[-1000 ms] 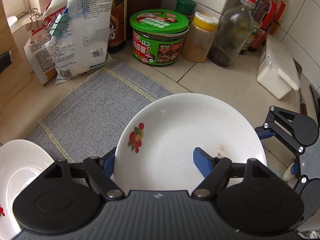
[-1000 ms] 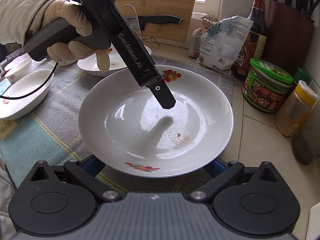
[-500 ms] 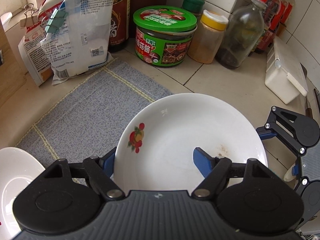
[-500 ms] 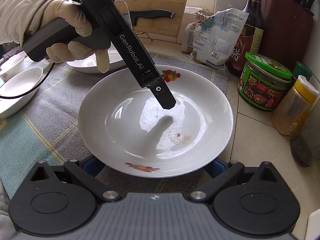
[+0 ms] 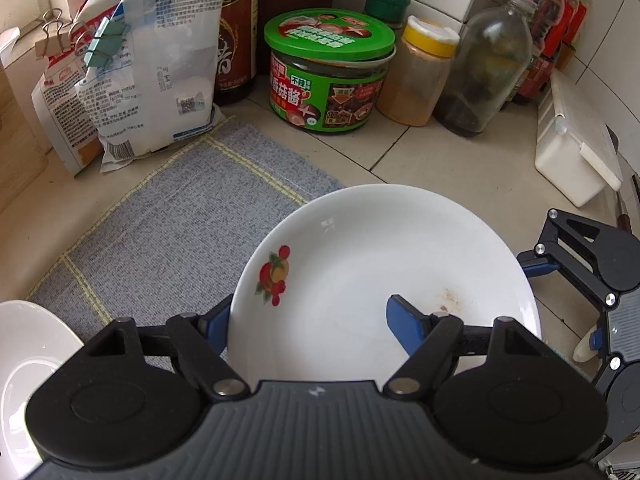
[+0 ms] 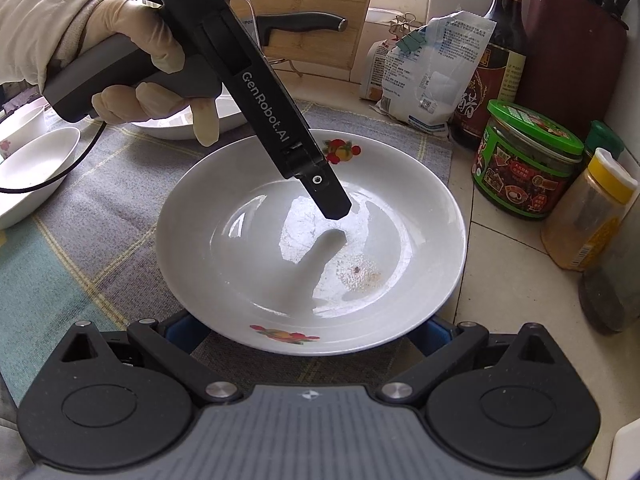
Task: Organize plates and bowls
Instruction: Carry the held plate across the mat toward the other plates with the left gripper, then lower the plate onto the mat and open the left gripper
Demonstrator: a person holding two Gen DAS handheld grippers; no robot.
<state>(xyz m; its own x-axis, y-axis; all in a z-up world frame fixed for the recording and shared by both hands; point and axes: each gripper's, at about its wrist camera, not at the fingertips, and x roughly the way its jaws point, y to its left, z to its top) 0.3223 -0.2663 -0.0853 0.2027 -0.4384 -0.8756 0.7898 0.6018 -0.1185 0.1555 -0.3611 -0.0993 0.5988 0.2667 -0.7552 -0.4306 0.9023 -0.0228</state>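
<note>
Right wrist view, left to right:
- Small white bowl (image 6: 36, 164) at far left on checked mat (image 6: 100, 240).
- Gloved hand (image 6: 132, 56) grips handle of left gripper (image 5: 308, 324). Jaws apart, straddling plate's rim: one finger (image 6: 332, 200) hangs over plate's well, other sits outside rim. No squeeze seen.
- Fruit-print plate (image 6: 248, 264) at centre, over mat's right part, right edge out over tiled counter (image 6: 500, 280).
- Right gripper (image 6: 310, 332) at near edge. Fingertips hidden under plate's rim, so hold cannot be told.
- Green-lidded jar (image 6: 528, 160) at right.
</note>
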